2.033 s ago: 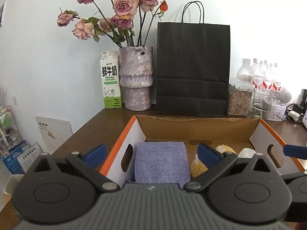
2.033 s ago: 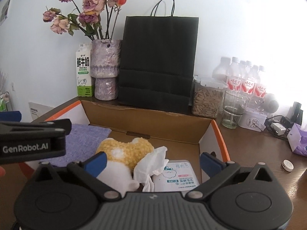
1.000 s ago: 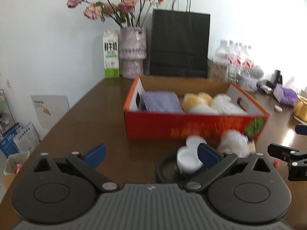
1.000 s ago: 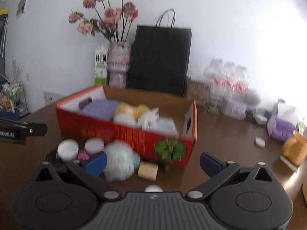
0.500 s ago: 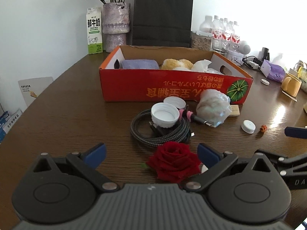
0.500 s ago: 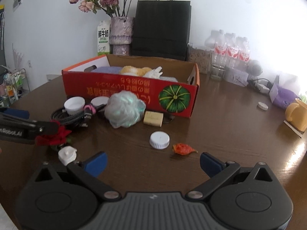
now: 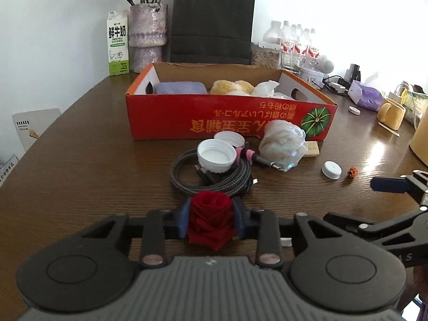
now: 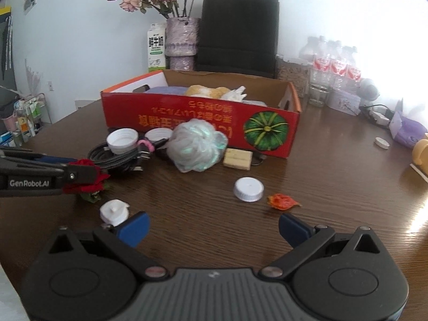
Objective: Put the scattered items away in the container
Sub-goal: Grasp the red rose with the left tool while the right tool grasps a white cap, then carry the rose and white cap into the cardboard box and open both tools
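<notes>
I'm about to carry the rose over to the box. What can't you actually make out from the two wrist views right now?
- Box floor: the red cardboard box front wall hides it in both views, so free space is unknown.
- Red rose underside: hidden by the left gripper in the left view; whether it has left the table is unclear.
- Small white plug: partly behind a right gripper finger.
- Coiled cable: centre covered by a white lid.

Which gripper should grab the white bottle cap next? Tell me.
Right. The right gripper is open and empty, close behind the white bottle cap. The left gripper is shut on the red rose.
</notes>
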`<move>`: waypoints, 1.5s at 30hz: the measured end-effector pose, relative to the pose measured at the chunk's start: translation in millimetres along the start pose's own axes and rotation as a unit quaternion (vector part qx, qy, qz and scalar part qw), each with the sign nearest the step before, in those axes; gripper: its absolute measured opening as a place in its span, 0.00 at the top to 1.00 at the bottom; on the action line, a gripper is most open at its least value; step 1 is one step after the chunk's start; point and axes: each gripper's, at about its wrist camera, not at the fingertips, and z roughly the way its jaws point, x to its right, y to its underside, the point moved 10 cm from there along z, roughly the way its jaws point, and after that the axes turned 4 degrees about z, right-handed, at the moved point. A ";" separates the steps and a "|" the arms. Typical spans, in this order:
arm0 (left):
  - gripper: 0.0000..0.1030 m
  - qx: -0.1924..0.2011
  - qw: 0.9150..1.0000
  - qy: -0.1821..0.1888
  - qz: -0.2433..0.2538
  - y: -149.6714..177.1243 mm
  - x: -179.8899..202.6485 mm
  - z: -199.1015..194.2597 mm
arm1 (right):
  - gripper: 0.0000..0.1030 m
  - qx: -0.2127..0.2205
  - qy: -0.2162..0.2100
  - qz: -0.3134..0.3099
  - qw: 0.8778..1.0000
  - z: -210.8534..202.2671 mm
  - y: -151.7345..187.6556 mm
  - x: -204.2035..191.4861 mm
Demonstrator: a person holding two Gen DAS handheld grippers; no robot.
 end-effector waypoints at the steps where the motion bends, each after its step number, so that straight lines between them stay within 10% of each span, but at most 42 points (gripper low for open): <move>1: 0.70 0.001 1.000 -0.003 -0.001 0.9 -3.2 -2.6 | 0.00 -0.002 -0.006 0.001 1.000 1.4 -0.1 -4.7; 15: 0.71 0.027 0.999 -0.037 -0.023 4.6 -45.2 -31.6 | 0.11 -0.020 -0.061 -0.016 0.998 16.4 2.3 -64.1; 26: 0.71 0.026 0.998 -0.035 -0.033 8.7 -50.4 -30.3 | 0.74 -0.007 -0.075 -0.048 0.996 9.6 3.0 -81.0; 45: 0.71 0.107 0.993 -0.036 -0.019 -66.9 -38.9 -44.3 | 0.74 0.113 -0.053 -0.042 0.991 -27.5 -73.3 -57.5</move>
